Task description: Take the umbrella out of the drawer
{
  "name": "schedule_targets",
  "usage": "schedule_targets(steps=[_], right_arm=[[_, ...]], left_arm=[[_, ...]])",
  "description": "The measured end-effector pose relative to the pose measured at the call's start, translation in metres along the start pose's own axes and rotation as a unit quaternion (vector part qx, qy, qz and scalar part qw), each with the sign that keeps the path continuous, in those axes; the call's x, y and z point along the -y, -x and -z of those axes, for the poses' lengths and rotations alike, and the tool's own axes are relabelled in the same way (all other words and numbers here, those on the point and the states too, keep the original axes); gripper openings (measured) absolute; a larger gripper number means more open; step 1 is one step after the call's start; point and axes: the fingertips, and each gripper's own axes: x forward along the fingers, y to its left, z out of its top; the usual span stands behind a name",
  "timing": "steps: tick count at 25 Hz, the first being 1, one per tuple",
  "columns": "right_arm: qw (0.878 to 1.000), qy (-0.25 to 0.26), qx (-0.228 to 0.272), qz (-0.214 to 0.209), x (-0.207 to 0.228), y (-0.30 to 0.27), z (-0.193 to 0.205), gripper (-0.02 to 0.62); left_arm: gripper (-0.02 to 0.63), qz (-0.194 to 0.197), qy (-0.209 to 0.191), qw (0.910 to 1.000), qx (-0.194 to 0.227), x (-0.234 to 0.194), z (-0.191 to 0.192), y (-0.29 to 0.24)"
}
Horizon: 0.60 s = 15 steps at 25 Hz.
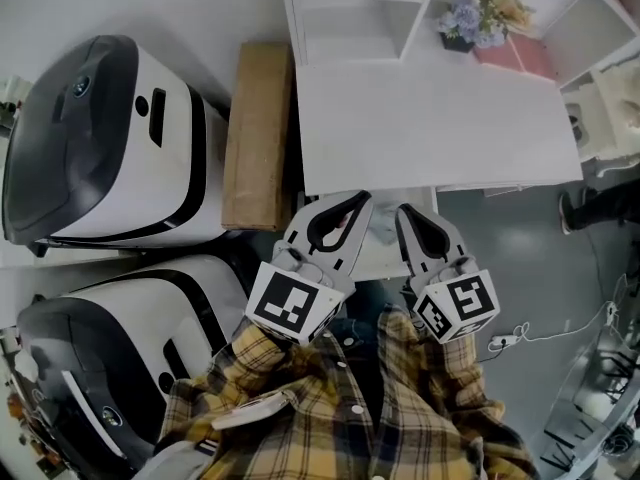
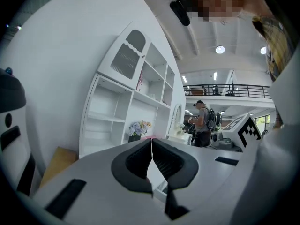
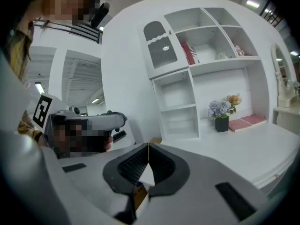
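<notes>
Head view, listed left to right, places given from the tabletop [image 1: 430, 118].

1. Two machines [image 1: 110, 138], left of the tabletop: rounded white shells with glossy black panels, hard plastic.
2. Box [image 1: 258, 133], against the tabletop's left edge: brown cardboard, long and narrow, matt.
3. Left gripper [image 1: 352, 200], at the tabletop's front edge: grey body, black ribbed pads. Its own view shows the jaws pressed together with nothing between them [image 2: 152, 142].
4. Panel [image 1: 383, 253], below the tabletop's front edge, between the two grippers: pale, flat, smooth. Probably the drawer; whether it stands open cannot be told.
5. Right gripper [image 1: 408, 211], at the front edge just right of the panel: same build, jaws likewise pressed together and empty [image 3: 148, 146].
6. Tabletop: white, smooth, bare across its middle.
7. Flowers [image 1: 480, 16], at the tabletop's back right: blue and cream blooms in a dark pot, soft-looking.

Umbrella: seen in no view. Judged to lie inside the drawer, so below and just ahead of both grippers; its long axis cannot be told. Both grippers flank the panel about equally, so neither is clearly nearer. Closed jaws would have to spread before any grasp of a handle or drawer lip.
</notes>
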Motion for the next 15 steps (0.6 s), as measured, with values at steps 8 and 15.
schedule_targets(steps=[8, 15], right_arm=[[0.998, 0.020, -0.015, -0.066, 0.036, -0.037, -0.021, 0.017], [0.995, 0.024, -0.030, -0.091, 0.048, -0.058, -0.022, 0.017]], left_arm=[[0.023, -0.054, -0.004, 0.9985, 0.000, -0.022, -0.010, -0.041], [0.023, -0.074, 0.007, 0.9972, -0.010, -0.033, -0.006, -0.056]])
